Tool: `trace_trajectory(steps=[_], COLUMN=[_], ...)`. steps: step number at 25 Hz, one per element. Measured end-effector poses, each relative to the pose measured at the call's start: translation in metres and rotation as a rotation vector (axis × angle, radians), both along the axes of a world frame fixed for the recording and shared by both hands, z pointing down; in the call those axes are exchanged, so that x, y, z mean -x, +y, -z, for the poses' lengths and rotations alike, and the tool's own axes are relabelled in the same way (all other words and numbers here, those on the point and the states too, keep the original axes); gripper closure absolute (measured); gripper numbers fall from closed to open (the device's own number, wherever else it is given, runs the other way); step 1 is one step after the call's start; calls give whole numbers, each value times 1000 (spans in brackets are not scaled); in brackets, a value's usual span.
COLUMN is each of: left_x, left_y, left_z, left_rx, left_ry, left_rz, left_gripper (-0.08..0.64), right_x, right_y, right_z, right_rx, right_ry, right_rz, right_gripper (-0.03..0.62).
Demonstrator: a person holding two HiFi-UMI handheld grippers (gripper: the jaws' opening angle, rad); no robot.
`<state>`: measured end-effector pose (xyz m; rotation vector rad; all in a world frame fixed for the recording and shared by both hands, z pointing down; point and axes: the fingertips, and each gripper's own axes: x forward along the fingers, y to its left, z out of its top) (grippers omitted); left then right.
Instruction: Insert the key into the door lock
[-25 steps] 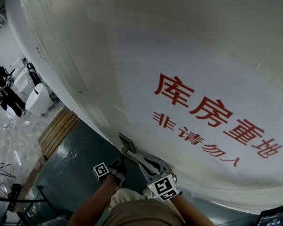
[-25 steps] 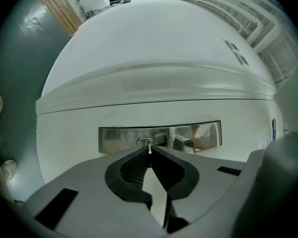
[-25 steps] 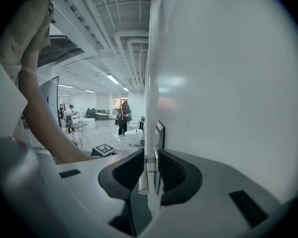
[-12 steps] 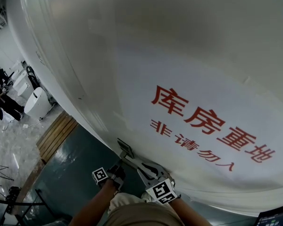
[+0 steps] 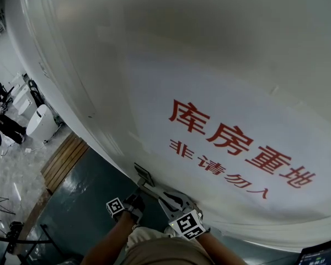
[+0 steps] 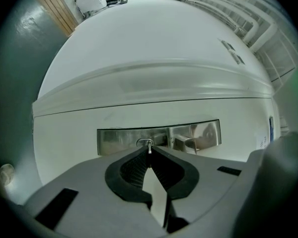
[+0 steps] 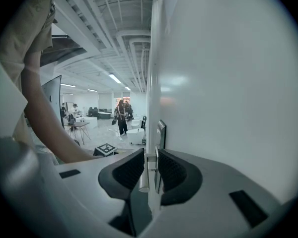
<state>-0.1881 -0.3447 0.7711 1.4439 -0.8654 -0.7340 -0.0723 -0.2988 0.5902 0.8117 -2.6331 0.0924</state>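
— The left gripper (image 6: 150,156): what is being pinched?
— The key (image 6: 149,148) is being clamped between its jaws, tip at the keyhole (image 6: 144,143), in the lock plate (image 6: 114,142) by the door's (image 6: 154,48) edge.
— The right gripper (image 7: 150,158)?
— The door handle (image 7: 144,180) is being clasped. Insertion is judged barely begun; pushing home remains.

The left gripper (image 6: 149,155) apparently hides most of the key (image 6: 149,146).

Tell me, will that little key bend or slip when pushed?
Probably stiff: the key looks like thin metal, so it shouldn't flop. Likely light: only a small tip shows past the left gripper. It might skid on the shiny lock plate if pushed off-centre.
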Motion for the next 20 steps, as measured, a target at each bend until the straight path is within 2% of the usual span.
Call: trace_trajectory(steps=[20], left_x=[-2], left_y=[-7], left_z=[0], left_rx=[-7], left_ry=[-11], left_rz=[18], left_gripper=[528], right_x=[8], right_y=[6], right_z=[0], right_rx=[6], right_ry=[4], right_rz=[9], right_gripper=[500])
